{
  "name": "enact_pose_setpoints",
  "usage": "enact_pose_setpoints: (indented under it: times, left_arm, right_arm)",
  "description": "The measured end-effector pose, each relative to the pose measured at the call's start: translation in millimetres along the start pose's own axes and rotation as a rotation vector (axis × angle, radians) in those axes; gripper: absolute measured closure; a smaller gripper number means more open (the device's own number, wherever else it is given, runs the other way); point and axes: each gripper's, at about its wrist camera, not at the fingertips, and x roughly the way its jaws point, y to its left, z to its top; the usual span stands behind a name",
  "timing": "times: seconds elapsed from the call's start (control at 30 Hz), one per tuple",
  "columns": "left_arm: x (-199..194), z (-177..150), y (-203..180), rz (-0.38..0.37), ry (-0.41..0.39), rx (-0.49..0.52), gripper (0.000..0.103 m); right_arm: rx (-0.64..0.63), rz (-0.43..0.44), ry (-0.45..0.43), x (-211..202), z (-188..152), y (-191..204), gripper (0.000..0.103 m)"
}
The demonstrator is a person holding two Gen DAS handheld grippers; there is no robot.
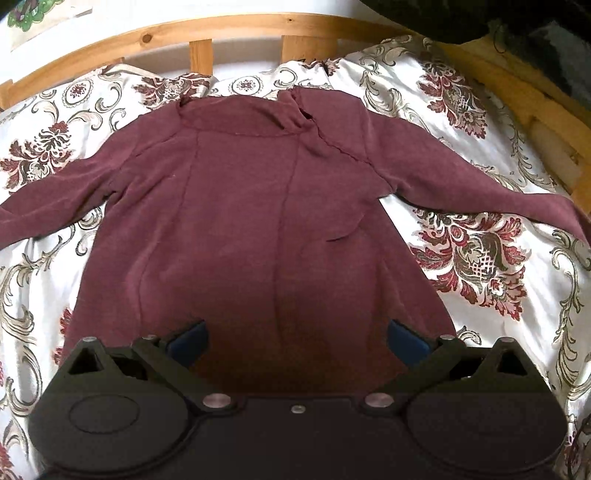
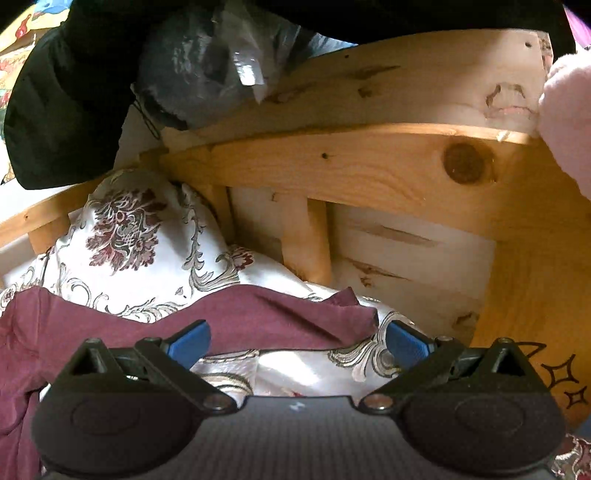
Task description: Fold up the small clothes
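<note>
A maroon long-sleeved top [image 1: 258,206] lies spread flat on a floral bedspread [image 1: 480,258], collar toward the headboard, both sleeves stretched out sideways. My left gripper [image 1: 297,338] hovers open over the top's lower hem, blue pads wide apart with nothing between them. In the right wrist view, my right gripper [image 2: 297,341] is open just above the end of the top's right sleeve [image 2: 280,314], whose cuff lies on the bedspread [image 2: 147,258] between the pads. Neither gripper holds cloth.
A wooden slatted bed frame [image 1: 221,33] runs behind the top and along the right side [image 2: 369,173]. Dark clothing [image 2: 62,110] and a plastic bag [image 2: 221,66] hang over the rail. Something pink and fuzzy [image 2: 569,122] sits at the right edge.
</note>
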Motion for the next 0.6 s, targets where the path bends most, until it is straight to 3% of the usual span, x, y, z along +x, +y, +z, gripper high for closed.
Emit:
enact_pose_setpoints:
  times: [0.2, 0.37, 0.57, 0.6]
  left_arm:
    - [6.6, -8.4, -7.7, -0.013, 0.024, 0.009, 0.001]
    - [9.9, -10.8, -9.6, -0.007, 0.038, 0.024, 0.001]
    - [8.2, -5.7, -2.1, 0.005, 0.027, -0.031, 0.001]
    - [8.0, -4.9, -1.4, 0.006, 0.026, -0.038, 0.001]
  right_arm:
    - [0.043, -0.044, 0.034, 17.5, -4.5, -6.5, 0.001]
    - [0.053, -0.052, 0.048, 32.2, -1.1, -7.5, 0.007]
    - [0.044, -0.06, 0.06, 37.9, -2.7, -5.8, 0.039]
    - [0.041, -0.06, 0.058, 37.3, -3.3, -5.7, 0.052]
